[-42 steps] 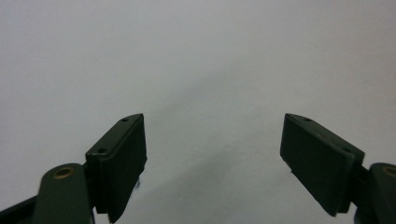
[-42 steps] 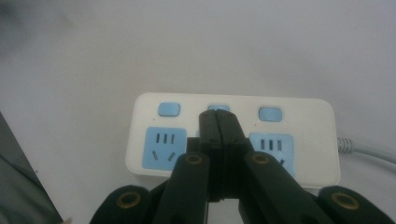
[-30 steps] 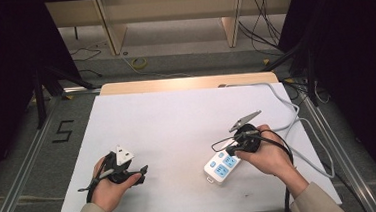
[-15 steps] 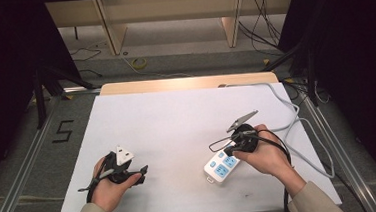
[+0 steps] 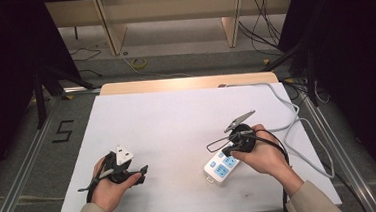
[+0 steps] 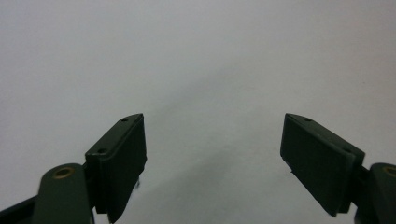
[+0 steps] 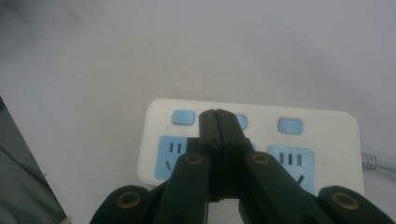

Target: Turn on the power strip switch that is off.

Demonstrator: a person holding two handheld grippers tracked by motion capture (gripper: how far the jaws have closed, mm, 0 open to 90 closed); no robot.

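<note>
— What's on your left side?

— My left hand (image 5: 110,184) rests near the front left of the white table (image 5: 176,117), holding the left gripper (image 5: 122,163). In the left gripper view its two black jaws stand wide apart, released, with bare white surface between them and nothing grasped.

— And moving right?

— The middle of the table is bare. Then comes the white power strip (image 5: 222,166) with blue sockets, lying flat near the front right, its grey cable (image 5: 292,114) looping away toward the table's right edge and far side.

— Your right hand?

— My right hand (image 5: 264,153) holds the right gripper (image 5: 239,141) directly over the strip. In the right gripper view the jaws are pressed together, clenched with nothing between them, their tips over the row of blue buttons (image 7: 182,116) above the sockets. Whether the tips touch the strip I cannot tell
</note>
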